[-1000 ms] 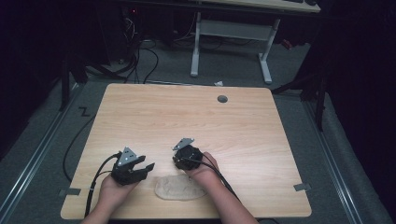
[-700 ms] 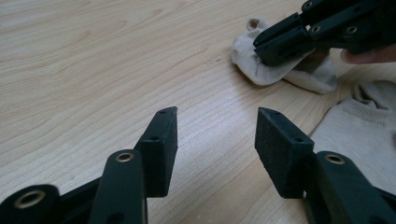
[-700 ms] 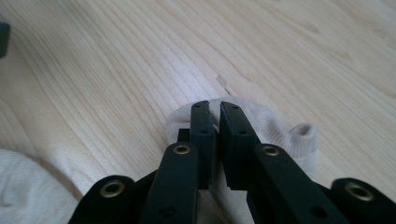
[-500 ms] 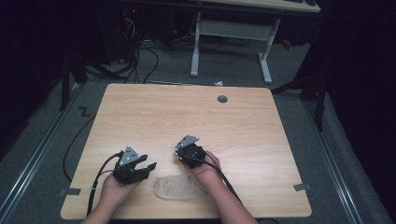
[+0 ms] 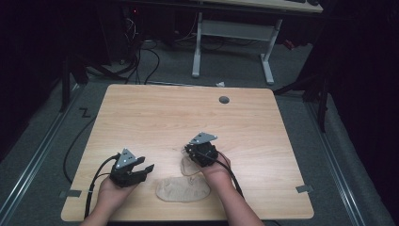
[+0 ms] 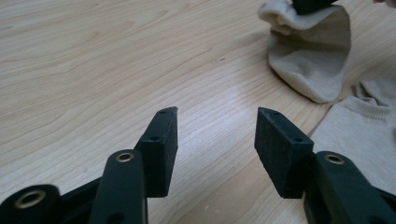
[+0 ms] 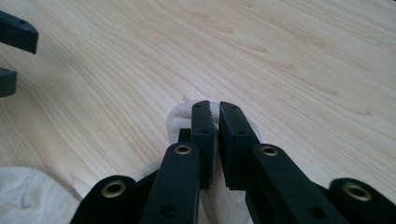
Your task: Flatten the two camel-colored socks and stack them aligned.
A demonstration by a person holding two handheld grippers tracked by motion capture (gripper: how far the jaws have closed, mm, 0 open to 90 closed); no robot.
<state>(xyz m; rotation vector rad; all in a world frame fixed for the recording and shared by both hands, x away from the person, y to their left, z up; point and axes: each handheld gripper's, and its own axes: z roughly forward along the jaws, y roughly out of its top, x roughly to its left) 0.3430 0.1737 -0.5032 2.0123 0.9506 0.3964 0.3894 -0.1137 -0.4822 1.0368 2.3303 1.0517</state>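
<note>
Two beige socks are on the wooden table (image 5: 188, 113). One sock (image 5: 181, 190) lies flat near the front edge and shows again in the left gripper view (image 6: 364, 126). The other sock (image 6: 313, 60) hangs by its cuff from my right gripper (image 7: 217, 105), whose jaws have just been closing and now pinch the fabric (image 7: 180, 116) between the pads. In the high view the right gripper (image 5: 197, 149) holds that sock (image 5: 187, 165) just above the table. My left gripper (image 6: 217, 116) stands open and empty over bare wood, left of the socks (image 5: 142, 170).
A round cable hole (image 5: 224, 100) sits near the table's far edge. Cables trail off the front left corner. Beyond the table stand a white desk frame (image 5: 233, 33) and dark floor.
The right gripper has closed on one sock's edge and lifted it up and slightly right, pulling it off the other sock. The left gripper has stayed in place, open.
</note>
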